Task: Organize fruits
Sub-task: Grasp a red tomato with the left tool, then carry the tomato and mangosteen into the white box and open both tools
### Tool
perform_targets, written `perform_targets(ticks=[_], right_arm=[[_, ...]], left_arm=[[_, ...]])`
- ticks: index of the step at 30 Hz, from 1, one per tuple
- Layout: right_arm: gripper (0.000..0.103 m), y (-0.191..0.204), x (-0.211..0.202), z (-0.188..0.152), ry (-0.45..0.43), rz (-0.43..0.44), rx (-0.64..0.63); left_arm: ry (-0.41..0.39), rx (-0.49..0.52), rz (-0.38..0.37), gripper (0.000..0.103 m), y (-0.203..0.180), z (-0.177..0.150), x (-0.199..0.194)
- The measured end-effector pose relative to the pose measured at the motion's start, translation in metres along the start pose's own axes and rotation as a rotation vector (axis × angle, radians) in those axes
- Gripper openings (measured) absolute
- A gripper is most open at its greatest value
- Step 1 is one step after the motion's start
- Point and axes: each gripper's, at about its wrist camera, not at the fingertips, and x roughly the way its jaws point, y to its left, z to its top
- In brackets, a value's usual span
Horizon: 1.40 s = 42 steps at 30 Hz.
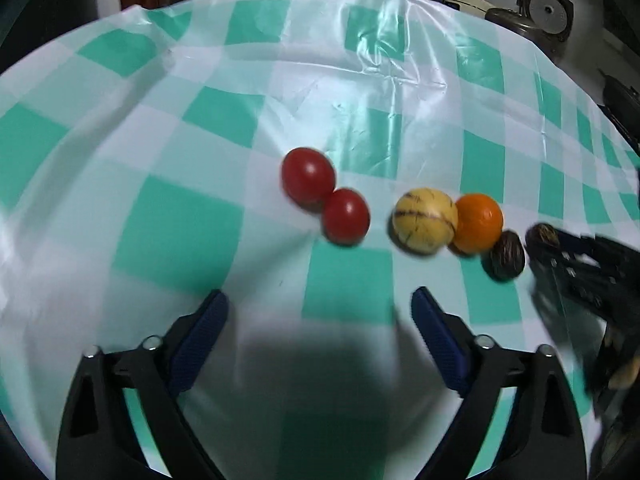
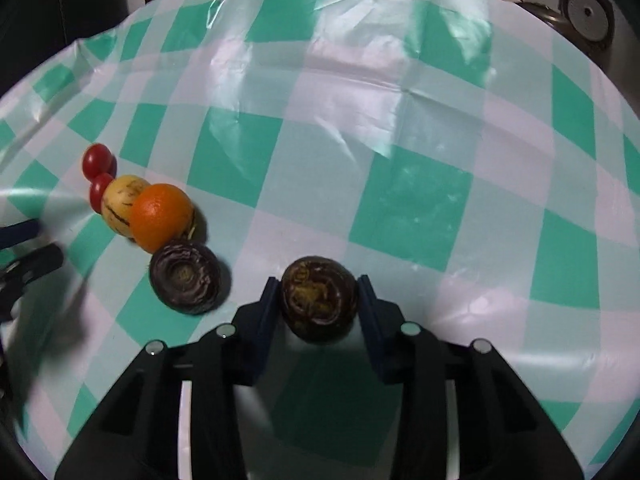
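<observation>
Fruits lie in a row on the green-and-white checked tablecloth: two red tomatoes, a yellow streaked fruit, an orange and a dark brown fruit. The same row shows in the right wrist view, with the orange and the dark fruit. My left gripper is open and empty, just short of the tomatoes. My right gripper is shut on a second dark brown fruit, right of the row's end; it also shows in the left wrist view.
The tablecloth is creased towards the far edge. Grey appliances stand beyond the table at the back right. The left gripper's fingers show at the left edge of the right wrist view.
</observation>
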Motion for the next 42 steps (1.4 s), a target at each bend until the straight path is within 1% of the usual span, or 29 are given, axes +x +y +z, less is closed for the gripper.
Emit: perform_targets(ticks=[2, 5, 7, 8, 9, 10, 12, 13, 14, 15, 16, 18, 21, 23, 24, 25, 26, 28, 30, 32, 33, 34, 36, 37, 39, 40, 42], right_arm=[[0.039, -0.009, -0.006, -0.005, -0.019, 0.022, 0.042], [0.039, -0.015, -0.016, -0.016, -0.038, 0.053, 0.061], [0.039, -0.014, -0.024, -0.025, -0.049, 0.062, 0.058], [0.039, -0.019, -0.043, -0.036, -0.054, 0.065, 0.058], [0.039, -0.019, -0.049, -0.040, -0.059, 0.065, 0.058], [0.039, -0.017, -0.053, -0.042, -0.062, 0.065, 0.059], [0.039, -0.009, -0.060, -0.042, -0.067, 0.067, 0.066], [0.039, -0.008, -0.062, -0.042, -0.068, 0.069, 0.070], [0.039, -0.008, -0.066, -0.046, -0.074, 0.066, 0.078], [0.039, -0.014, -0.076, -0.054, -0.080, 0.067, 0.085], [0.039, -0.010, -0.078, -0.053, -0.081, 0.073, 0.091], [0.039, -0.009, -0.086, -0.063, -0.078, 0.105, 0.109], [0.039, -0.003, -0.103, -0.082, -0.077, 0.164, 0.125], [0.039, 0.006, -0.114, -0.097, -0.070, 0.184, 0.113], [0.039, 0.013, -0.119, -0.103, -0.067, 0.194, 0.101], [0.039, 0.019, -0.125, -0.109, -0.066, 0.206, 0.089], [0.039, 0.029, -0.134, -0.117, -0.069, 0.223, 0.071], [0.039, 0.046, -0.147, -0.130, -0.078, 0.248, 0.042], [0.039, 0.071, -0.160, -0.145, -0.080, 0.291, 0.004], [0.039, 0.096, -0.171, -0.156, -0.080, 0.334, -0.028], [0.039, 0.111, -0.175, -0.160, -0.075, 0.371, -0.043], [0.039, 0.131, -0.181, -0.167, -0.069, 0.417, -0.072], [0.039, 0.164, -0.189, -0.173, -0.061, 0.460, -0.134], [0.039, 0.186, -0.197, -0.179, -0.056, 0.490, -0.181], [0.039, 0.228, -0.212, -0.192, -0.053, 0.551, -0.285], [0.039, 0.249, -0.219, -0.200, -0.053, 0.579, -0.342], [0.039, 0.296, -0.235, -0.221, -0.045, 0.641, -0.486]], left_arm=[[0.000, 0.008, 0.014, 0.078, -0.003, 0.008, 0.009], [0.004, 0.001, 0.018, 0.073, -0.007, 0.017, 0.025], [0.001, 0.022, 0.037, 0.065, -0.014, 0.022, 0.035], [-0.002, 0.031, 0.055, 0.063, -0.017, 0.024, 0.039], [-0.003, 0.033, 0.070, 0.062, -0.019, 0.027, 0.044], [0.002, 0.031, 0.070, 0.060, -0.019, 0.030, 0.047], [-0.004, 0.013, 0.050, 0.059, -0.016, 0.037, 0.051], [0.001, 0.015, 0.051, 0.052, -0.016, 0.040, 0.054], [0.005, 0.027, 0.066, 0.047, -0.016, 0.041, 0.056], [0.001, 0.034, 0.066, 0.033, -0.014, 0.041, 0.057], [0.005, 0.031, 0.033, 0.028, -0.011, 0.039, 0.054], [-0.004, 0.007, -0.007, 0.028, -0.005, 0.031, 0.044], [-0.045, 0.027, -0.059, 0.028, 0.005, 0.002, 0.010], [-0.047, 0.033, -0.100, 0.028, 0.015, -0.021, -0.012], [-0.046, 0.036, -0.117, 0.028, 0.020, -0.040, -0.028], [-0.044, 0.040, -0.127, 0.028, 0.024, -0.053, -0.039], [-0.043, 0.049, -0.135, 0.028, 0.024, -0.076, -0.057], [-0.042, 0.066, -0.139, 0.028, 0.033, -0.111, -0.086], [-0.049, 0.070, -0.137, 0.028, 0.045, -0.137, -0.110], [-0.070, 0.059, -0.123, 0.028, 0.066, -0.170, -0.144], [-0.084, 0.048, -0.119, 0.028, 0.075, -0.186, -0.158], [-0.093, 0.039, -0.114, 0.028, 0.085, -0.197, -0.174], [-0.116, 0.020, -0.093, 0.029, 0.099, -0.219, -0.201], [-0.133, 0.012, -0.064, 0.029, 0.111, -0.237, -0.220], [-0.146, -0.009, -0.032, 0.029, 0.128, -0.258, -0.242], [-0.153, -0.032, -0.006, 0.029, 0.142, -0.277, -0.259], [-0.150, -0.073, 0.041, 0.029, 0.167, -0.305, -0.282]])
